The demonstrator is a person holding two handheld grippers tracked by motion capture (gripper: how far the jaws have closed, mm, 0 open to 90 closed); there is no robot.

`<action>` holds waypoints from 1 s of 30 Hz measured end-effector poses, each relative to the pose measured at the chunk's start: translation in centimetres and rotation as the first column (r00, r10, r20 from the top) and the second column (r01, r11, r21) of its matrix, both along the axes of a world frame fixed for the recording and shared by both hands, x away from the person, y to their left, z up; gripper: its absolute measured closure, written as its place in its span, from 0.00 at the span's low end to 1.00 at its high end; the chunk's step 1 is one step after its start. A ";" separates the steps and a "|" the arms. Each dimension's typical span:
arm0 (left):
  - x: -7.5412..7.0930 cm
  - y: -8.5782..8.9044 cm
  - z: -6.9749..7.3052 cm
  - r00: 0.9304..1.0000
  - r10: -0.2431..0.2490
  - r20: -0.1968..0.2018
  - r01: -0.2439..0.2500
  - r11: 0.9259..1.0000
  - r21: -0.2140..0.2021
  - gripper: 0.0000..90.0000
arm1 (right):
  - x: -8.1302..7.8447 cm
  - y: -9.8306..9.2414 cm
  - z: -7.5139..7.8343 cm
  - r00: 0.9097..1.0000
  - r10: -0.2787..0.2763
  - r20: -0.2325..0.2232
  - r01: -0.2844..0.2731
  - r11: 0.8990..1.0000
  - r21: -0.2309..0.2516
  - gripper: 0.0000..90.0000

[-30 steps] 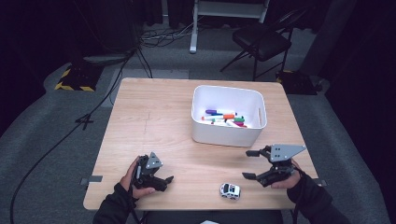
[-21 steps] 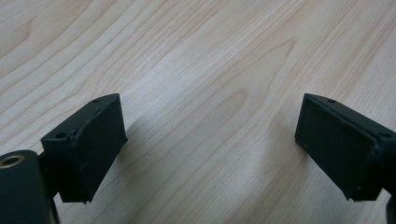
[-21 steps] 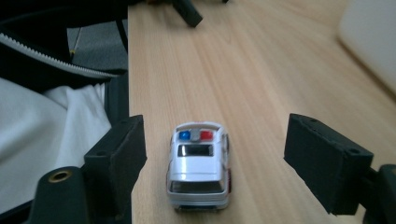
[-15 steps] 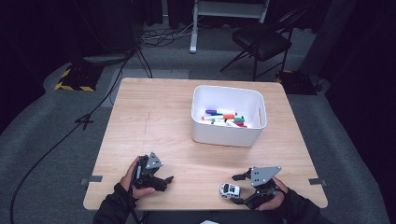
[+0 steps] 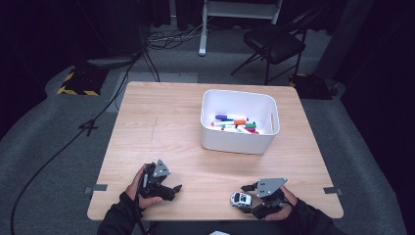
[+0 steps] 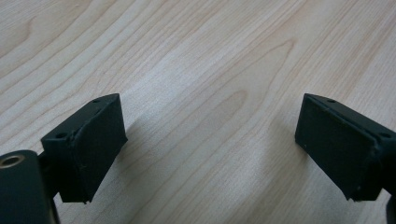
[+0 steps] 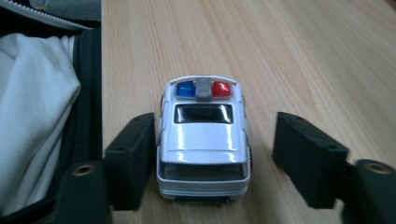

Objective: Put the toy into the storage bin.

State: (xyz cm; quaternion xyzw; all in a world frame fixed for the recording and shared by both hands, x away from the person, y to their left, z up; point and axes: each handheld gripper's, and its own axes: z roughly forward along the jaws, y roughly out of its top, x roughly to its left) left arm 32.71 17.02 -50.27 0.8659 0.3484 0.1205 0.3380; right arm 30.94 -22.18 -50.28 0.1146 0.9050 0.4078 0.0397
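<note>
A small white toy police car with a blue and red light bar stands on its wheels near the front edge of the wooden desk, between the fingers of the right gripper; the fingers have just been closing, one touching or just beside the car's side and the other with a gap left, so the car is not clamped. Well apart on the same front edge, the left gripper rests in the person's hand with its fingers apart over bare wood. Farther back stands a white bin holding coloured markers.
</note>
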 end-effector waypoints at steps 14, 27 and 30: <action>0.0 0.0 0.0 1.000 0.000 0.000 0.000 1.000 0.000 0.10 | 0.6 -0.9 0.4 1.000 0.009 0.028 -0.009 1.000 0.006 0.54; 0.0 0.0 0.0 1.000 -0.001 -0.001 0.001 1.000 -0.001 0.10 | 1.8 -2.8 2.2 0.998 -0.038 0.051 0.032 0.994 0.107 0.54; 0.0 0.0 0.0 1.000 -0.001 0.004 0.001 1.000 0.002 0.10 | 1.7 -3.2 2.8 0.997 -0.054 0.056 0.047 0.992 0.116 0.54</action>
